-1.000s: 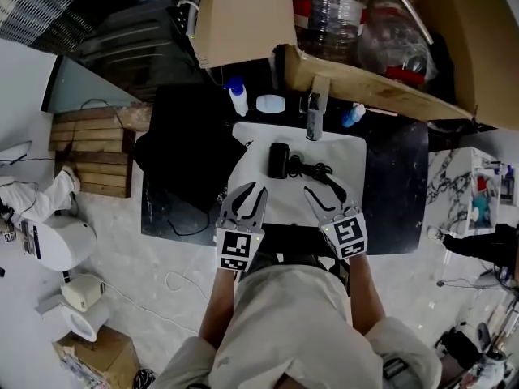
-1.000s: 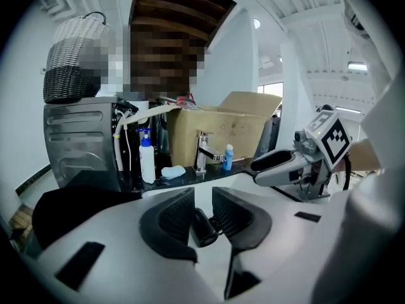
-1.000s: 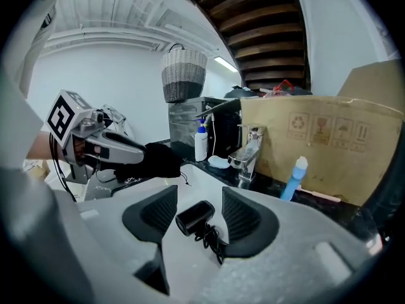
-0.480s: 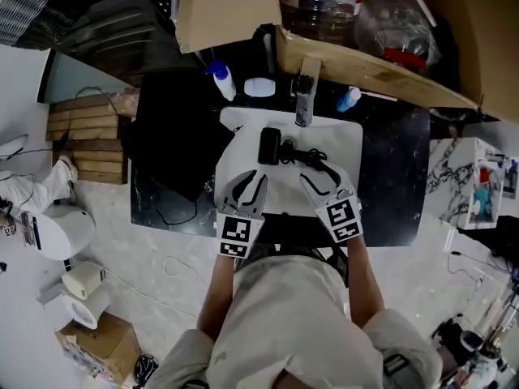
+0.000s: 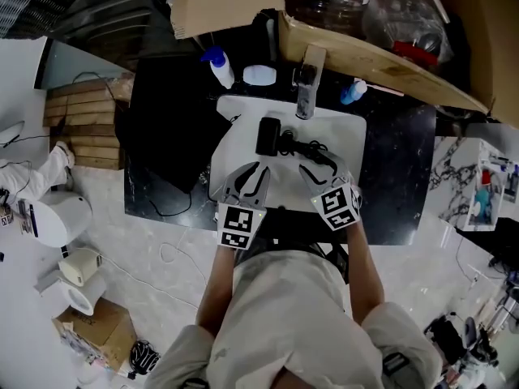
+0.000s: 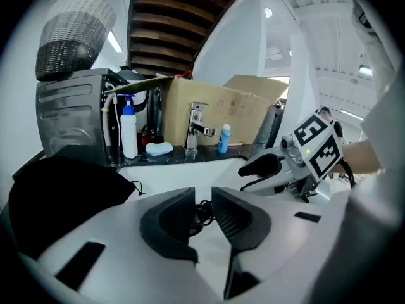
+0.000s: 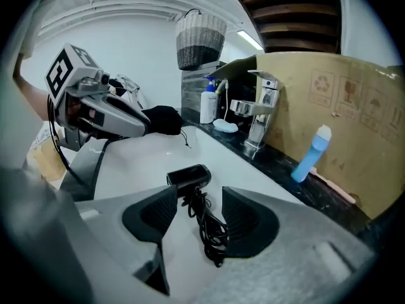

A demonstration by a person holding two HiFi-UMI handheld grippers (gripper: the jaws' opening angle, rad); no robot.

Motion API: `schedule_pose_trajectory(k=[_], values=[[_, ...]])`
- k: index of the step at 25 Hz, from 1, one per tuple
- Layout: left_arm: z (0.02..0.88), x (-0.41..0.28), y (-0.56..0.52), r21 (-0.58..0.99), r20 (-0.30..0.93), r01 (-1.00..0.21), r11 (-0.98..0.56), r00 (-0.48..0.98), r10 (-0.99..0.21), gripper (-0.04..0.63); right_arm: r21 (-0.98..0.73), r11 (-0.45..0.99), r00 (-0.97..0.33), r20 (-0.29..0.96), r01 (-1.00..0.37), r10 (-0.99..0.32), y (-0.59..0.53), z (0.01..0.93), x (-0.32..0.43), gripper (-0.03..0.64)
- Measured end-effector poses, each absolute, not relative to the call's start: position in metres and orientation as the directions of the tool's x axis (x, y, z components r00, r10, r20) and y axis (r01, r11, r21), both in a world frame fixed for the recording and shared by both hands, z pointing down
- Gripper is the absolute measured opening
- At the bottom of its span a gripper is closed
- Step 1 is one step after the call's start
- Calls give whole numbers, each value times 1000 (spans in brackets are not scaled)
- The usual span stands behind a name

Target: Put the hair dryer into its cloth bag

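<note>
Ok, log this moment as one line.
stage: pre-grasp | left tool: open, empty | right tool: open, aimed at cord | hair dryer: lying in sink | cloth bag: beside sink, untouched

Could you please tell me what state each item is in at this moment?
hair dryer: lying in the white basin, not bagged
cord: bundled beside the hair dryer
cloth bag: slumped on the counter, hair dryer not inside
faucet: no water running
left tongs: open, empty
right tongs: open, empty
</note>
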State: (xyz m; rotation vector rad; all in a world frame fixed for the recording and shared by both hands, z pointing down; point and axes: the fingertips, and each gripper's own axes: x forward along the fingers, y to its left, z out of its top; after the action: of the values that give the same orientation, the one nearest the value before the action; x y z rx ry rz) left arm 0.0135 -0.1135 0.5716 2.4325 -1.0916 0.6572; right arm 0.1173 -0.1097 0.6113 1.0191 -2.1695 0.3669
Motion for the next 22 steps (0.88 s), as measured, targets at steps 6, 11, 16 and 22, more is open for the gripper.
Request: schedule_pose_trajectory(k=[6,11,16,22], values=[[581,23,-112,169,579,-760,-628,592,-561,80,42,680,-450,720,-732,-528,-113,625,116,222],[590,29,-113,181,594,-750,-636,599,-537,80,77,731,-447,747,-678,-493,-118,640,112,222],[599,38,-115,214,600,-731,-648,622,-503,61,98,774,-427,787,-626,-445,-119,661,111,222],[608,49,-117,235,611,-704,-670,643,-462,60,108,805,-406,820,-583,-403,-123,681,111,222]])
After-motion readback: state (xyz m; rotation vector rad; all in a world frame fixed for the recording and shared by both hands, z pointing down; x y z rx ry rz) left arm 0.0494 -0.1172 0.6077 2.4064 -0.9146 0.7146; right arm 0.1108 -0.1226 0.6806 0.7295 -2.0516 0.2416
